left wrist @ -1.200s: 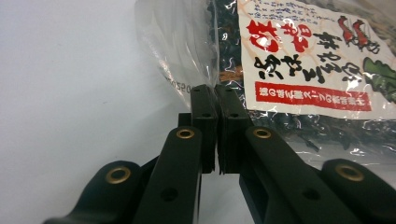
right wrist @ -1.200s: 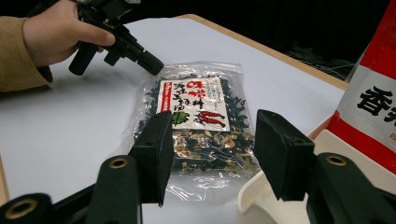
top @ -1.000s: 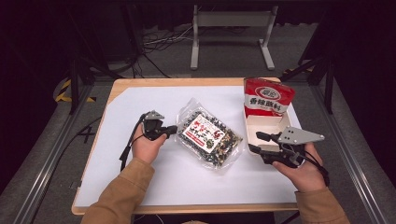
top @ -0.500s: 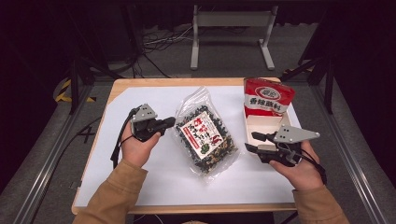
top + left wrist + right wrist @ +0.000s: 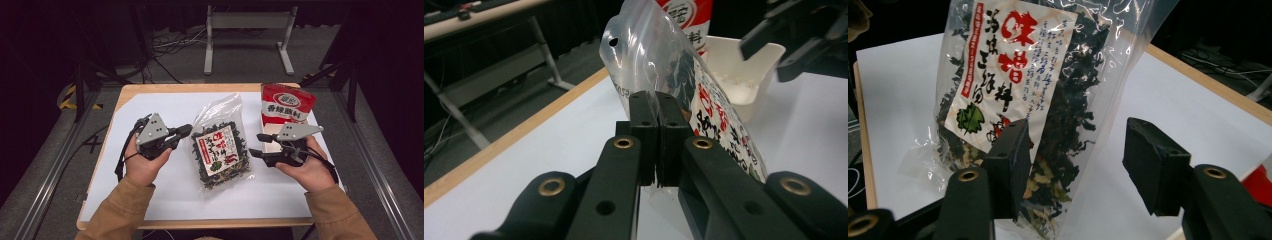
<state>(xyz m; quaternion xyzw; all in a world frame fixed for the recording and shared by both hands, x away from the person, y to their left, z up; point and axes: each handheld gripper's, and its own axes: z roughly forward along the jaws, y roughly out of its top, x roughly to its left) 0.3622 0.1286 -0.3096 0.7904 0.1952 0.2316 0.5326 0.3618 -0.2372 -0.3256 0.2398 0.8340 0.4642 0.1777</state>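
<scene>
Here the left claw has its jaws pressed fully together on the side edge of the seaweed bag; in the left gripper view the clear film rises just beyond the closed jaws, tilted up off the worktop. That pinch on the bare plastic margin, clear of the dark contents, looks chosen to lift or steady the packet without crushing what is inside. The bag itself sits between the two claws, its printed label facing up and its sealed top pointing away from the person.

To the other side, the right claw stands wide open with nothing in it, its jaws level with the bag's lower edge and just beside it; in the right gripper view the packet lies straight ahead, partly behind one jaw. It seems poised to take the opposite edge.

Beyond the right claw stands a red and white box with an open white tray at its foot, close to the bag's far corner. It could crowd any swing of the packet that way.
</scene>
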